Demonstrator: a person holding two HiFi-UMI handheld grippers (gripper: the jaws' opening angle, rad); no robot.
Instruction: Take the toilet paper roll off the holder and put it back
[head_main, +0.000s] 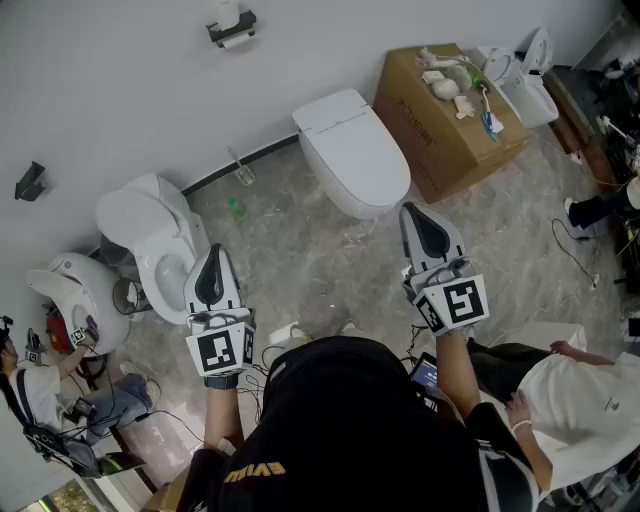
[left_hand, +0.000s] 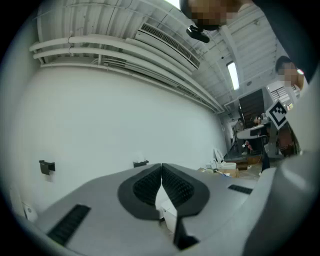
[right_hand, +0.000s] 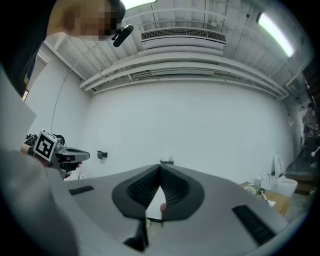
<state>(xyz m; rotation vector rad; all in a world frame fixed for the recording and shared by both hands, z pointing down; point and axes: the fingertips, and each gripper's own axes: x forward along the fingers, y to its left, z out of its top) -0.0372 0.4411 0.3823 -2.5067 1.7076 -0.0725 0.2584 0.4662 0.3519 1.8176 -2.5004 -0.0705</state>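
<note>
Jaws of both grippers are together with nothing between them, the pads meeting at the tips in each gripper view. The left gripper (head_main: 213, 262) and right gripper (head_main: 420, 225) are held level, well apart from the wall. The toilet paper roll (head_main: 228, 14) sits on its wall holder (head_main: 233, 31), at about twelve o'clock from the left gripper and between ten and eleven o'clock from the right.

The step in hand is judged to be the approach, with the roll not yet taken. A closed-lid toilet (head_main: 350, 150) stands on the right gripper's line to the holder. The bare floor (head_main: 270, 215) at the left gripper's twelve o'clock looks the easier path. The jaws should part before they arrive and close on the roll's sides, not on the holder.
</note>
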